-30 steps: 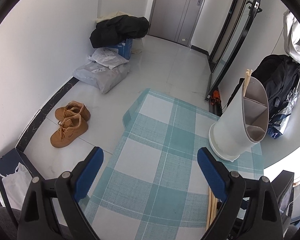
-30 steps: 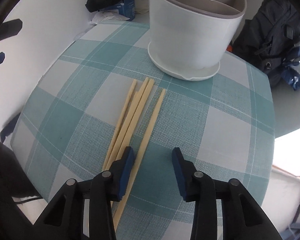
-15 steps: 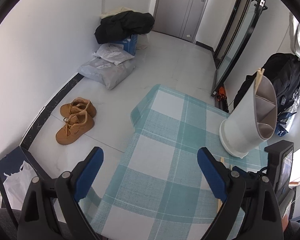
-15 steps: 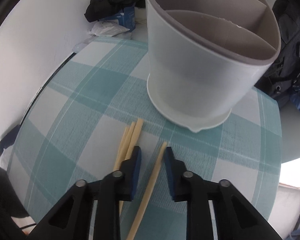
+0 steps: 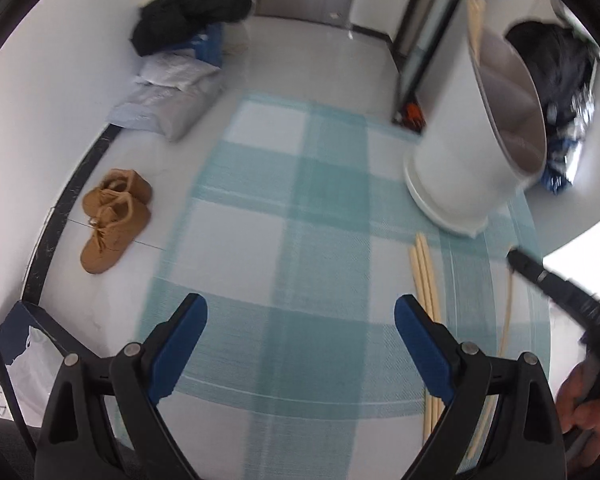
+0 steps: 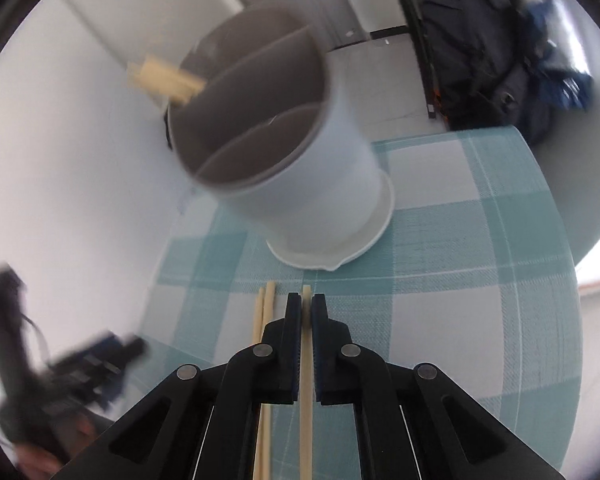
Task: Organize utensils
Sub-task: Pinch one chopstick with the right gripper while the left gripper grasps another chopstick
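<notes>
My right hand-held gripper (image 6: 306, 312) is clamped on a single chopstick (image 6: 306, 400); its jaws stand nearly together with the stick pinched between the pads. The stick's long axis runs straight along my fingers, tip poking out just past them toward the utensil holder (image 6: 300, 184). The rest of the shaft trails back under the gripper body. Can't tell if it's lifted off the counter (image 6: 460, 300) or flat on it.

The holder sits dead ahead of the tip, near, on the checked cloth. It's white with a grey divided inside. Some chopsticks (image 6: 164, 78) already stand in its far compartment, blurred. The two nearer compartments look empty.

The loose chopsticks (image 6: 264, 320) lie just beside my left jaw, parallel to the held one, also pointing at the holder. At least two; the count is unclear.

My left hand-held gripper (image 5: 300, 316) hangs wide apart and holds nothing. It's over the cloth with the loose sticks (image 5: 424, 272) to its right, beside its right finger. The holder (image 5: 472, 160) lies ahead-right of it.

Right side is the nearer one and the one loaded. Next move, I'd judge: raise the stick, tip it toward upright, drop it in with the stored ones. The stick now lies roughly flat along my fingers while the opening faces up, so the turn matters.
</notes>
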Demonstrator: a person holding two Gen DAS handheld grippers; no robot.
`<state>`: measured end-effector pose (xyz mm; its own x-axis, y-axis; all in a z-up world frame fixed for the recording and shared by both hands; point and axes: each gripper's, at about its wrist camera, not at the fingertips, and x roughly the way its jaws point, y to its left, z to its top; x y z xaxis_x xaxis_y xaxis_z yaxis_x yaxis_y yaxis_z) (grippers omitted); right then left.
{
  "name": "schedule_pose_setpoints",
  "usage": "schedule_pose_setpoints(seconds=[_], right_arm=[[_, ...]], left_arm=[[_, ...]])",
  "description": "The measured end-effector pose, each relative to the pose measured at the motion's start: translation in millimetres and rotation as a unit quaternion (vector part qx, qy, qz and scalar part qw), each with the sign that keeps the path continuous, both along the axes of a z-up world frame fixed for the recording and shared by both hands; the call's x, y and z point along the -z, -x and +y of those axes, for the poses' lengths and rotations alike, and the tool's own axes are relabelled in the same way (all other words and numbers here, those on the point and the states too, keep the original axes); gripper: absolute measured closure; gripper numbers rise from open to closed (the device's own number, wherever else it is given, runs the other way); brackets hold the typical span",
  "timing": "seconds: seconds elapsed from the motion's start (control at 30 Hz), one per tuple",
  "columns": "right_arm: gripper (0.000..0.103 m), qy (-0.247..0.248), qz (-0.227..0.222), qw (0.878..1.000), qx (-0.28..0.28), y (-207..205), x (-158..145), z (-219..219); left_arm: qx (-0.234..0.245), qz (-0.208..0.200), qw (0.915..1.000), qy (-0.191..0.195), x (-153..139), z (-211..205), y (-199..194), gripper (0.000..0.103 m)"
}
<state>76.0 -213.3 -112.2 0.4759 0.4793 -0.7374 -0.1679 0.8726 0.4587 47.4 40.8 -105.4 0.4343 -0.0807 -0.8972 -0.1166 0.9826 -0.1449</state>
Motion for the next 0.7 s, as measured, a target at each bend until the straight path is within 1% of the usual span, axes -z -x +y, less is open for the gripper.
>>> schedule_pose_setpoints(seconds=[0.07,0.1,0.17,0.27,0.3,0.37,0.47,0.57,0.7], right_arm=[[0.099,-0.027,0.003,1.0,0.016,6,-1,-15],[0.099,-0.041,0.002,0.999,0.024,10,-2,-25],[0.099,-0.064,0.002,0.997,0.033,16,-4,-36],[0.099,-0.079,-0.008,0.996,0.042,25,-8,-49],[0.099,-0.083,-0.012,0.995,0.045,28,-10,-54],[0.099,-0.089,-0.015,0.995,0.049,26,-15,-56],[0.099,-0.083,-0.026,0.995,0.048,31,-22,-67],[0.099,-0.07,-0.039,0.996,0.039,37,-25,-71],[0.099,-0.072,-0.045,0.996,0.032,36,-25,-70]], left_arm=[[0.018,0.021,0.9994,-0.019,11,-16,-2,0.011],[0.023,0.029,0.9991,-0.022,15,-22,-2,0.011],[0.028,0.037,0.9987,-0.022,19,-30,-1,0.011],[0.035,0.049,0.9981,-0.01,22,-36,0,0.011],[0.036,0.05,0.998,-0.016,23,-39,1,0.011],[0.038,0.053,0.9974,-0.031,26,-43,2,0.011],[0.039,0.065,0.9967,-0.029,29,-47,2,0.011],[0.047,0.064,0.996,-0.042,27,-50,1,0.011],[0.043,0.067,0.9954,-0.053,28,-51,-1,0.011]])
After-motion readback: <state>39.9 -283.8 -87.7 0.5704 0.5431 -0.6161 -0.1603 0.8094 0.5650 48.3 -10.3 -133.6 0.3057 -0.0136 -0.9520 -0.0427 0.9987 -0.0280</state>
